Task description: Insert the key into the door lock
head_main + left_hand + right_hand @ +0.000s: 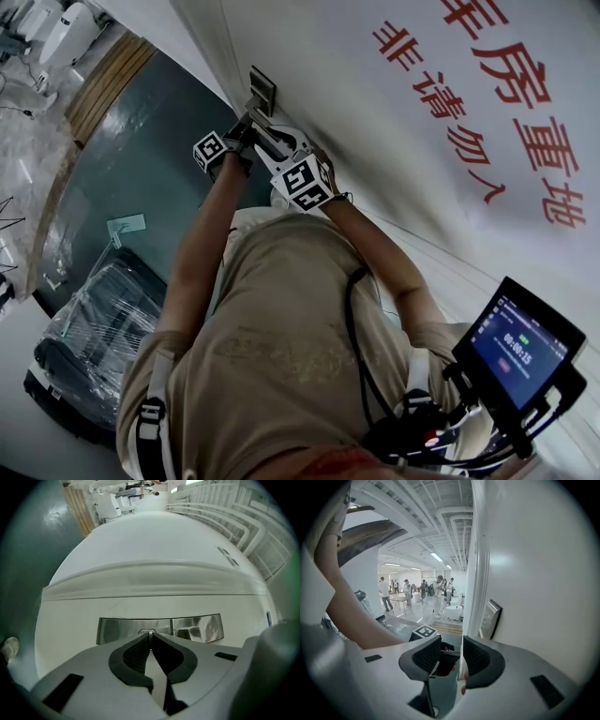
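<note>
Jaws of left gripper clenched on key at silver lock plate; right gripper jaws apart, empty.

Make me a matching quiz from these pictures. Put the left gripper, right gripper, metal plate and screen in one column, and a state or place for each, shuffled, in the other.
Things:
1. left gripper
2. right gripper
3. metal plate
4. screen

States or places:
A. lit, at the head view's lower right
B. jaws apart, nothing between them
C. closed on the thin key, tip at the plate
D. fixed to the white door

Pairs: 1-C; 2-B; 3-D; 4-A
</note>
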Action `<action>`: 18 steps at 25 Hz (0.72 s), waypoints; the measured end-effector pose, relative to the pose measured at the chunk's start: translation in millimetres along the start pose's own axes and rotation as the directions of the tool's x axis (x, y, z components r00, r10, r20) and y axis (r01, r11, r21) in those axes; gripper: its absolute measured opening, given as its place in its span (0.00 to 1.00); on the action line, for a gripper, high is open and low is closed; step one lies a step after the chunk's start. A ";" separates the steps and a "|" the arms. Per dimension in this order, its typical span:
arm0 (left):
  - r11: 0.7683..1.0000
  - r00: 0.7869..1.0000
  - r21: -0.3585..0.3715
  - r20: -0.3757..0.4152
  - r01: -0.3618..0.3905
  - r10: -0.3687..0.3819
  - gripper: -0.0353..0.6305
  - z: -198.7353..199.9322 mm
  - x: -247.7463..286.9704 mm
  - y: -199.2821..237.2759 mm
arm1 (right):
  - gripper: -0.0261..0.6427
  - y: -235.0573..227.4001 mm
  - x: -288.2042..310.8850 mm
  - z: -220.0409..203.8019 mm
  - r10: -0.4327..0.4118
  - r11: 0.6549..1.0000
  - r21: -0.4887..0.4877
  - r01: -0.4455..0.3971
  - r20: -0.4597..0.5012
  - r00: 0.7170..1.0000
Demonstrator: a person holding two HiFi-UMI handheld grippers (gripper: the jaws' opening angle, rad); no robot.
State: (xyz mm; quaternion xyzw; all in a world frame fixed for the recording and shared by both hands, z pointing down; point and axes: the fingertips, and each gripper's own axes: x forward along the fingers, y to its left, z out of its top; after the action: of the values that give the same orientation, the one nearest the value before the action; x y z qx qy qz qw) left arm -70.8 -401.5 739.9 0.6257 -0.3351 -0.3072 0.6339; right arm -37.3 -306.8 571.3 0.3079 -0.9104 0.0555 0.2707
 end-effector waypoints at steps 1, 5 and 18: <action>1.000 1.000 0.006 -0.008 -0.004 0.004 0.10 -0.3 0.4 -1.1 | 0.27 -0.5 -0.5 0.0 -0.002 1.000 0.001 0.002 0.000 1.000; 1.000 1.000 0.019 -0.021 -0.013 0.013 0.10 -1.2 2.9 -1.6 | 0.27 -2.0 -2.0 -0.4 -0.007 1.000 0.002 0.007 0.002 1.000; 0.985 0.996 0.169 -0.074 -0.036 0.049 0.11 -2.5 10.7 -4.2 | 0.27 -6.5 -10.7 -11.4 -0.024 1.000 0.018 0.024 -0.015 1.000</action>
State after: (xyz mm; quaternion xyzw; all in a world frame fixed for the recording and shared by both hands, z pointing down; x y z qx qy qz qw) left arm -62.4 -408.8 736.1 0.6809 -0.3478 -0.2398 0.5982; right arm -21.1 -303.3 574.9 0.3209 -0.9040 0.0630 0.2754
